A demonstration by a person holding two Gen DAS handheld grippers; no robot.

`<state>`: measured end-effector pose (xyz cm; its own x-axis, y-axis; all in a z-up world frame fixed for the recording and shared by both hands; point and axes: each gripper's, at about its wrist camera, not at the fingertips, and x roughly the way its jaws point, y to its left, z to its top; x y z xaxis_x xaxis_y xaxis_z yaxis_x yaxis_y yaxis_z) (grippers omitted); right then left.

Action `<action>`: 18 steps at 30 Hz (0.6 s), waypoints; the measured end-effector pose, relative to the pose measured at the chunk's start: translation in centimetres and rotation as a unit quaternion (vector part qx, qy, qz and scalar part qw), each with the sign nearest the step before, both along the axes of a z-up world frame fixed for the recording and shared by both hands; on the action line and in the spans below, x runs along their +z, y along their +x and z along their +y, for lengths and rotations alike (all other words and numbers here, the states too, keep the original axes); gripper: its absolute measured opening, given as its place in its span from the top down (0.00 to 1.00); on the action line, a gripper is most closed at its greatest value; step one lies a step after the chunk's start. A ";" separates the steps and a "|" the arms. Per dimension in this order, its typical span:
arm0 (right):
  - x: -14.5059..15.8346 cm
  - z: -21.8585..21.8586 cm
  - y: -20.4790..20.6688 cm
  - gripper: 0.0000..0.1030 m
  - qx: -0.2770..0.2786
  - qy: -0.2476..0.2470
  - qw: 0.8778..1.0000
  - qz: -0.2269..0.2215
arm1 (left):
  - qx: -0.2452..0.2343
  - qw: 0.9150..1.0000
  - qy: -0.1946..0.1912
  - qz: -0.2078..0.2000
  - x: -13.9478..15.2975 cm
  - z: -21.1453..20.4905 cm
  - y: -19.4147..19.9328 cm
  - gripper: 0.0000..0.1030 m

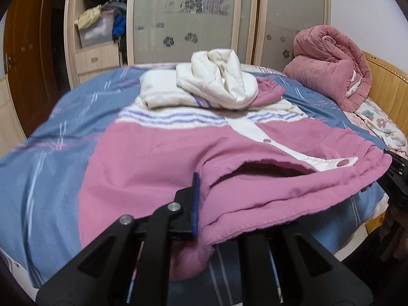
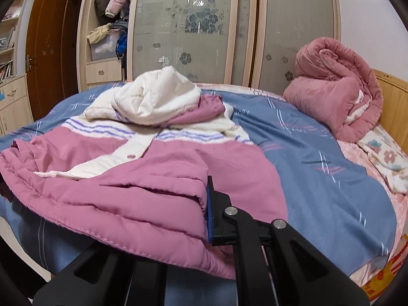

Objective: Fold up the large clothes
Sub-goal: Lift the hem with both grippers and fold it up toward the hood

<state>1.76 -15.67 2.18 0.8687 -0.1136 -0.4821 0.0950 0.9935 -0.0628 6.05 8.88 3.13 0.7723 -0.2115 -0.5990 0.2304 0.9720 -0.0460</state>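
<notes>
A pink and cream padded jacket (image 1: 153,163) with purple stripes lies on the blue bedspread (image 1: 46,168), its cream hood (image 1: 216,79) bunched at the far end. It also shows in the right wrist view (image 2: 229,168). My left gripper (image 1: 204,204) is shut on the jacket's lifted pink hem (image 1: 280,193) at its left corner. My right gripper (image 2: 201,204) is shut on the same hem (image 2: 127,199) at its right corner. The hem hangs raised between them. Each gripper shows only one blue-padded finger; the other is under cloth.
A rolled pink quilt (image 1: 329,63) sits at the bed's far right by the wooden headboard (image 1: 387,81). A wardrobe with frosted sliding doors (image 1: 183,17) and an open shelf of clothes (image 1: 102,17) stands behind the bed. A brown door (image 1: 28,58) is at left.
</notes>
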 end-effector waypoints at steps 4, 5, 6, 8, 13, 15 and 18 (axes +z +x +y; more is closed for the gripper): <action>1.1 -0.3 0.6 0.94 0.001 0.005 1.000 -0.011 | 0.005 1.000 0.015 -0.023 1.8 -0.3 0.4 0.92; 1.3 -0.2 0.7 0.94 0.001 0.005 1.000 -0.013 | 0.005 1.000 0.016 -0.025 2.2 -0.4 0.6 0.92; 1.7 -0.3 0.9 0.94 0.002 0.004 1.000 -0.016 | 0.005 0.999 0.018 -0.029 2.7 -0.5 0.8 0.92; 2.3 -0.4 1.2 0.94 0.005 0.003 1.000 -0.021 | 0.005 0.999 0.026 -0.037 3.5 -0.6 1.1 0.92; 4.5 -0.7 2.6 0.94 0.015 -0.002 0.999 -0.042 | 0.007 0.997 0.049 -0.063 6.2 -0.9 2.9 0.92; 5.7 -0.7 3.5 0.94 0.020 -0.002 0.998 -0.054 | 0.009 0.995 0.063 -0.074 7.6 -1.2 4.3 0.92; 7.9 -0.9 5.5 0.94 0.027 -0.013 0.997 -0.074 | 0.012 0.992 0.084 -0.092 9.6 -1.5 6.5 0.93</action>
<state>7.23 -16.57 10.05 0.9349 -0.0761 -0.3465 0.0519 0.9956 -0.0786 12.55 7.40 12.70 0.8750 -0.1020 -0.4732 0.1977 0.9676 0.1569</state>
